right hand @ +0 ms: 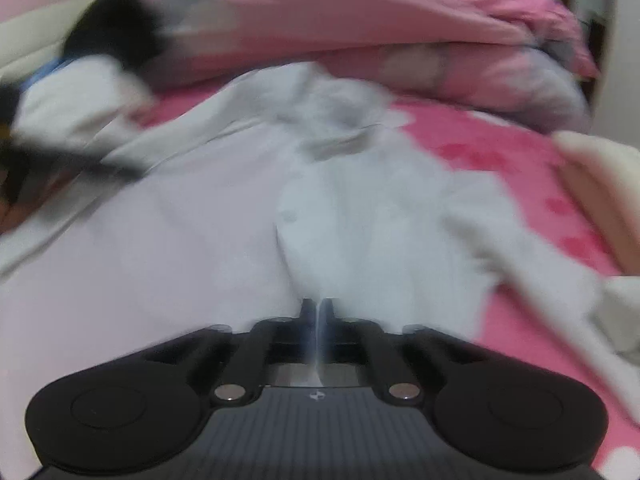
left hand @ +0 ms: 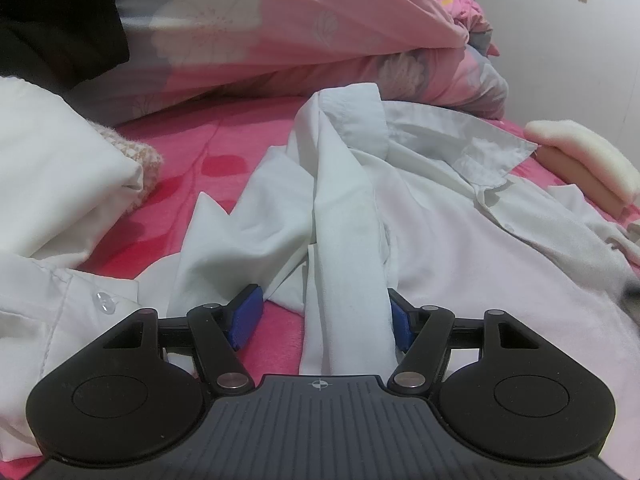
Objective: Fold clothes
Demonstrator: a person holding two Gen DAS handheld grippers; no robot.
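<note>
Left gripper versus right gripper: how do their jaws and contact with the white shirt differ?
The left gripper is open, a sleeve lying between its blue pads unpinched; the right gripper is shut on the white shirt. The left view is sharp, the right blurred. Both are black.

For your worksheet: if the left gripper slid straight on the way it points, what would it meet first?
Most likely the white sleeve, a strip of the shirt already lying between the open left gripper jaws. Beyond it comes the collar, though depth is hard to judge.
</note>
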